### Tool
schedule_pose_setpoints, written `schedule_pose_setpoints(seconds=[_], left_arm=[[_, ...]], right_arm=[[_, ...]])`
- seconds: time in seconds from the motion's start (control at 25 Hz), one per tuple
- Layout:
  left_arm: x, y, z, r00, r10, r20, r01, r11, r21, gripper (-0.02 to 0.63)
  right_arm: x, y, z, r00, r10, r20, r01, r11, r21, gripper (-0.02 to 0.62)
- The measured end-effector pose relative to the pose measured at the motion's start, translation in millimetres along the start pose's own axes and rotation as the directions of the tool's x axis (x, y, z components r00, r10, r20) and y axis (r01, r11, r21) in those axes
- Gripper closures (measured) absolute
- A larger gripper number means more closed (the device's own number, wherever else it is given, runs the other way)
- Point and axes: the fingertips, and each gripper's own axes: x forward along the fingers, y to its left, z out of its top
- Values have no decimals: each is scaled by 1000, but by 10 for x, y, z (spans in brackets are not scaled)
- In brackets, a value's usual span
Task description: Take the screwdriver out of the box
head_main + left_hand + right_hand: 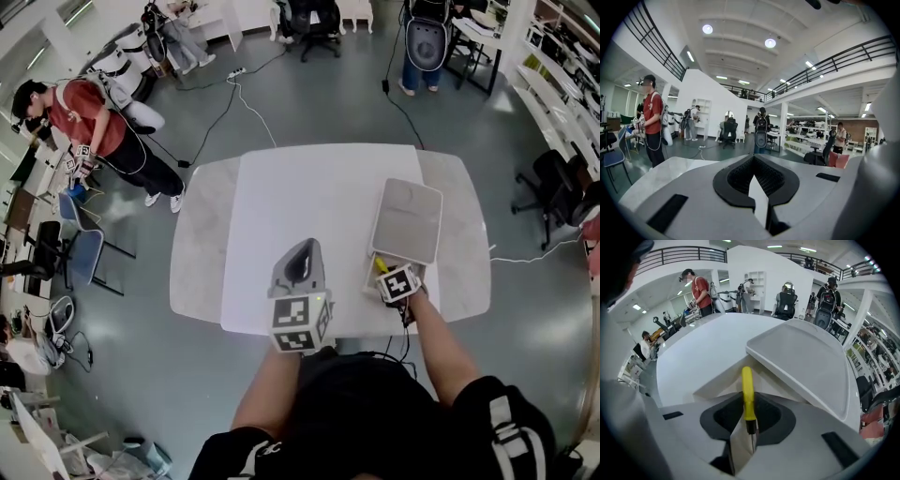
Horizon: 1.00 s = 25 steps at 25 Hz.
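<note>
Right gripper view: your right gripper [749, 430] has its jaws closed on the yellow screwdriver [747, 390], whose handle lies in the open box [712, 380].
Head view: only a yellow sliver shows, under the lid [407, 220].
Left gripper [758, 197]: jaws together, empty.

Big open lab hall: mezzanine railings [843, 58] overhead, office chairs [314, 21], cables [214, 122] trailing across grey floor [309, 103].

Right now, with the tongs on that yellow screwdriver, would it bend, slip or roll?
Probably stiff: the screwdriver shows a hard-looking yellow handle and thin metal shank. It may pivot, since the right tongs pinch it near the narrow shank. Its round handle would likely roll on the table.
</note>
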Motion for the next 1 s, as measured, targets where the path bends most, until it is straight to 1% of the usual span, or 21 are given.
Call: schedule_pose_setpoints(seconds=[0.04,0.08,0.16,0.2,0.32,0.44,0.52,0.64,0.76,0.88,1.0], left_arm=[[1,-17,0,1000,-2,0,2,1000,1,594],[3,-38,-3,1000,-5,1,5,1000,1,594],[4,-82,-8,1000,-10,1,10,1000,1,594],[3,-103,-10,1000,-13,1,13,1000,2,594],[-1,-168,-11,1000,-25,3,25,1000,3,594],[1,-234,1,999,-38,6,38,999,4,594],[12,-286,6,999,-47,9,47,999,6,594],[28,-386,8,998,-62,11,62,998,7,594],[27,-503,9,996,-85,17,85,996,12,594],[34,-593,16,994,-104,25,103,995,18,594],[58,-678,53,992,-120,28,120,993,21,594]], right_arm=[[-44,-71,-48,999,-39,-21,38,999,-16,523],[-75,-108,-76,998,-57,-29,56,998,-30,525],[-125,-117,-73,998,-63,-18,61,996,-69,525],[-161,-117,-46,997,-72,-3,71,992,-105,525],[-324,-119,100,991,-119,68,132,965,-227,526],[-486,-81,217,982,-130,134,163,946,-279,526],[-567,-87,239,978,-134,161,175,944,-279,526],[-705,-127,260,969,-148,196,196,948,-251,526],[-882,-126,318,955,-158,252,216,950,-225,526],[-1091,-128,435,929,-163,333,237,952,-194,526],[-1386,-142,590,891,-173,420,254,956,-145,528]])
